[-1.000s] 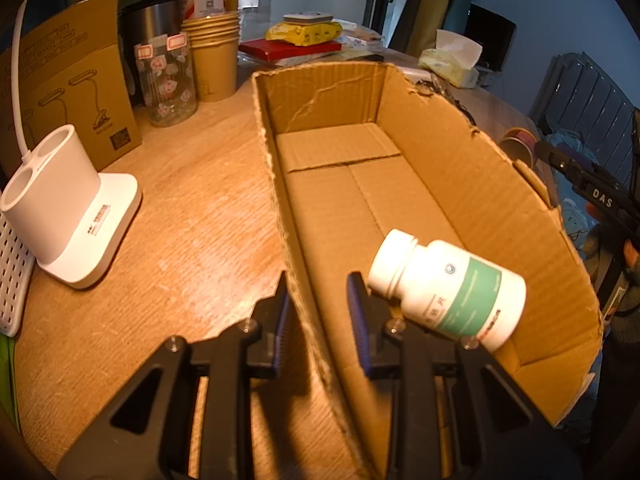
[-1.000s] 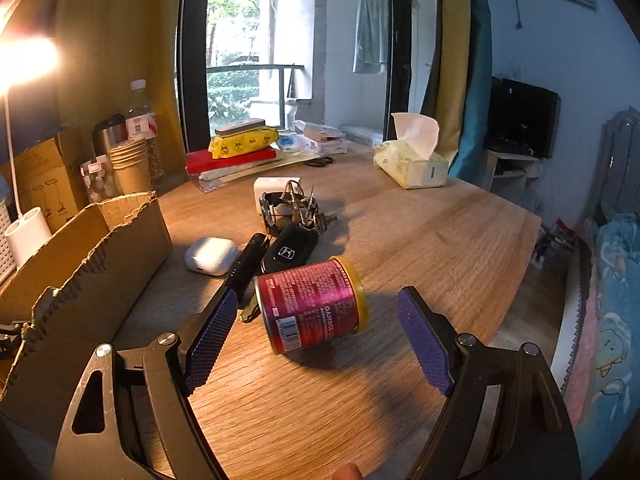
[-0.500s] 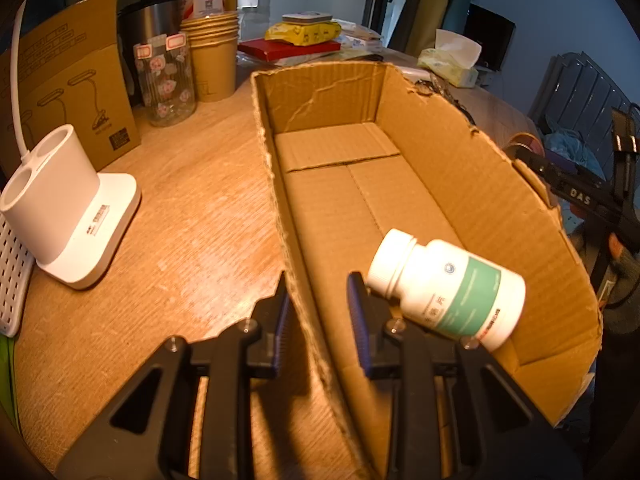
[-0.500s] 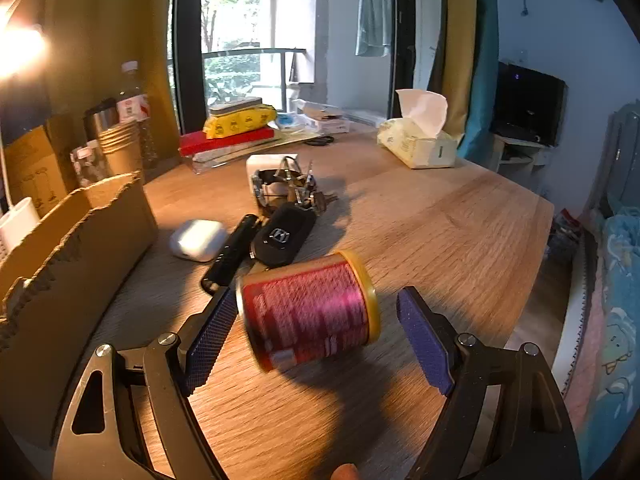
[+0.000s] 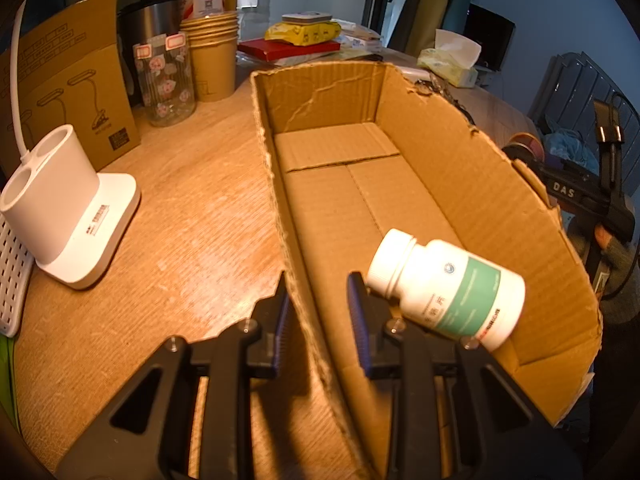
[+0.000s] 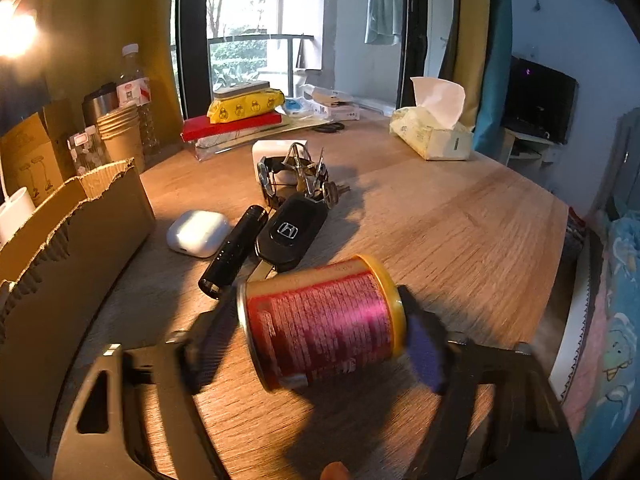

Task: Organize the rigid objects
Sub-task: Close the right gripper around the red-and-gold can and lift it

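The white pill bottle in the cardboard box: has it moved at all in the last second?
No. The white pill bottle lies on its side in the same spot against the cardboard box wall, cap pointing the same way as a second ago.

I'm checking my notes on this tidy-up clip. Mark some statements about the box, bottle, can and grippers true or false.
1. The white pill bottle lies inside the cardboard box. True.
2. The left gripper straddles the box's wall. True.
3. The red can stands upright. False: it lies on its side between the closing jaws of the right gripper.
4. The car key is in the box. False: it lies on the table.
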Motion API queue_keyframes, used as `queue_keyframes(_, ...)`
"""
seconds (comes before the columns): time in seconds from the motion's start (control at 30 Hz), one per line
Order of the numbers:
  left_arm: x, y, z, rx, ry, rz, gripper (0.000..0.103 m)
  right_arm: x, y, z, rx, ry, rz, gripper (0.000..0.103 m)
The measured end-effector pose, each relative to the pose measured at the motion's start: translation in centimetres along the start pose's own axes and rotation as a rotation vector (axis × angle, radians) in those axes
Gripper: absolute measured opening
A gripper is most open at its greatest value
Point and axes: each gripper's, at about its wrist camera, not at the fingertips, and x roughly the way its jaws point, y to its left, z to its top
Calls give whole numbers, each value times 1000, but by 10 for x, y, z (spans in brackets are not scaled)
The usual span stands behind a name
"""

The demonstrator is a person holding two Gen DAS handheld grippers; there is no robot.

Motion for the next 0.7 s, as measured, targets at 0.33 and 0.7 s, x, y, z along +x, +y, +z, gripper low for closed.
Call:
queue_keyframes(0.33,0,0,0,0,0,0,28,-2,2,-2,-4,-9,3,69)
queue_keyframes(0.7,0,0,0,0,0,0,28,-24,11,1,-5,-49,23,69)
